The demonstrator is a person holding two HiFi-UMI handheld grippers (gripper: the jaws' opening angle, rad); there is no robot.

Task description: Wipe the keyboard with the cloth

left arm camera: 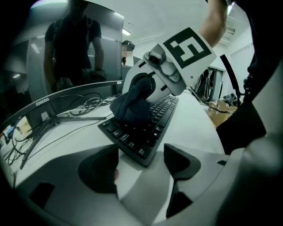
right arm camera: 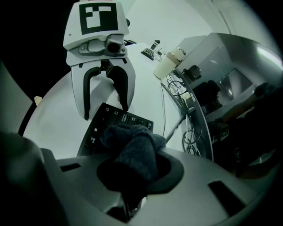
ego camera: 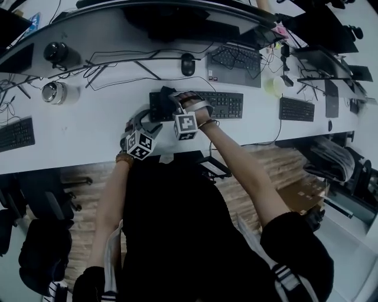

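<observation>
A black keyboard (ego camera: 221, 105) lies across the white desk (ego camera: 88, 118). My right gripper (ego camera: 172, 101) is shut on a bunched dark cloth (ego camera: 168, 93), which rests on the keys at the keyboard's left end. In the right gripper view the cloth (right arm camera: 132, 152) fills the jaws and hides the fingertips, with the keys (right arm camera: 115, 121) just beyond. My left gripper (ego camera: 142, 121) stands open at the keyboard's left end. In the left gripper view the keyboard's corner (left arm camera: 137, 143) lies between its fingers (left arm camera: 99, 167), and the cloth (left arm camera: 130, 106) sits under the right gripper (left arm camera: 148, 88).
A curved monitor (ego camera: 177, 15) and loose cables (ego camera: 118, 65) run along the back. A mouse (ego camera: 188, 63) and further keyboards (ego camera: 236, 58) (ego camera: 297, 109) (ego camera: 16, 134) lie around. A pale cup (ego camera: 273, 87) stands to the right, a round speaker (ego camera: 53, 92) to the left.
</observation>
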